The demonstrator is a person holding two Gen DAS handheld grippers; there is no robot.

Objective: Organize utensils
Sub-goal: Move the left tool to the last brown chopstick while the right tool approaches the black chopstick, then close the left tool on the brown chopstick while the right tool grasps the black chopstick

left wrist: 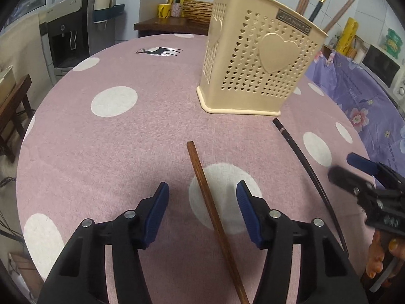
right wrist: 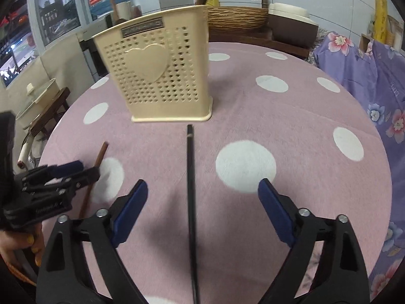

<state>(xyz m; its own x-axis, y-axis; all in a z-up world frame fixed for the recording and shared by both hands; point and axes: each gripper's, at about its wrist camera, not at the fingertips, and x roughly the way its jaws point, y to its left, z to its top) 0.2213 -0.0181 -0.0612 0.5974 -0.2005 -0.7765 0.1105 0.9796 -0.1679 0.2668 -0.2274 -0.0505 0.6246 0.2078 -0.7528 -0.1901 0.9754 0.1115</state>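
The tabletop (left wrist: 106, 131), pink with white dots, stretched out ahead of both tools. Beyond their tips stood the cream utensil holder (left wrist: 253, 58), upright, with several chopsticks (left wrist: 305, 1) already poking out of its top. So the sorting looked part done, by my reading, with two sticks left to collect.

The left tool (left wrist: 202, 212) hung over the brown chopstick (left wrist: 210, 202), and there it was, lying right between the blue pads, jaws parted on either side, neither pad pressing on it. The stick ran from under the tool out toward the holder, its far end well short of the base.

The right tool (right wrist: 202, 212) had its jaws spread wide, straddling the black chopstick (right wrist: 190, 177), which ran straight forward from between the pads, its tip stopping just before the holder's foot. Nothing gripped there either.

This looked like the pick-up step, both sides at once. Next move, I'd say: drop each tool lower, square the pads to the stick, squeeze, then lift and tip it upright into the holder. Thin sticks on cloth could roll away.
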